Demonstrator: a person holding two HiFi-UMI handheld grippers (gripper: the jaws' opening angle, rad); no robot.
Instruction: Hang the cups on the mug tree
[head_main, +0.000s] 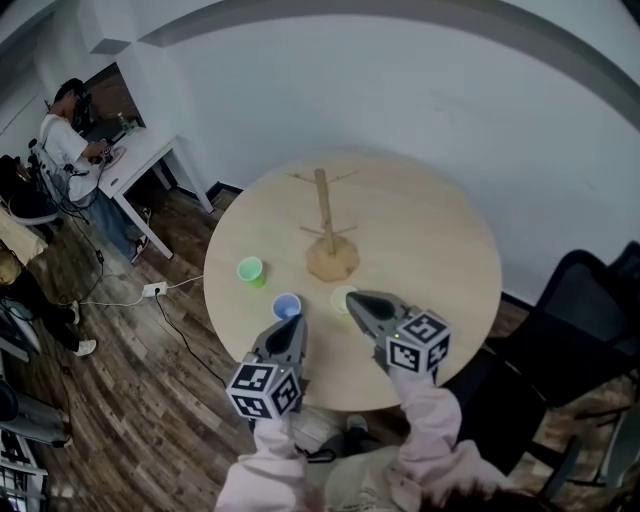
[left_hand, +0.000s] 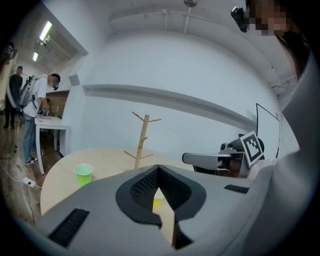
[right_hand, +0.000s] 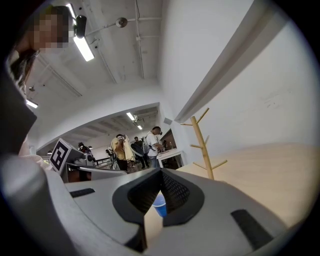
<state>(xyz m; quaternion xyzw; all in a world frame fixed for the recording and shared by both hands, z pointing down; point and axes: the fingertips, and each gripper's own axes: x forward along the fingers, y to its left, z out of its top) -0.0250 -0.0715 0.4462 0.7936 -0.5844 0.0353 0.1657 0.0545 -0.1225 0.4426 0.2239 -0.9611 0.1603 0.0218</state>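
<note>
Head view alone: all 3 cups at once on the round table (head_main: 430, 250), on the near side of the mug tree (head_main: 322, 225), which stands upright near the middle.
Cups: green cup (head_main: 250, 271) on the left, blue cup (head_main: 287, 306) in the middle, yellow cup (head_main: 341, 297) on the right. All stand mouth up and apart from one another.
Contents: too small to make out in any view.
Left gripper (head_main: 297, 320): jaws closed tip to tip with nothing held, just beside the blue cup.
Right gripper (head_main: 352, 297): jaws closed and empty, partly covering the yellow cup.
Left gripper view alone: the yellow cup shows through the slot beneath the joined tips. The green cup is off to the left and the right gripper's marker cube (left_hand: 252, 146) is on the right.
Right gripper view alone: the blue cup shows through its slot. The mug tree is on the right and several people (right_hand: 135, 147) stand in a far room.
</note>
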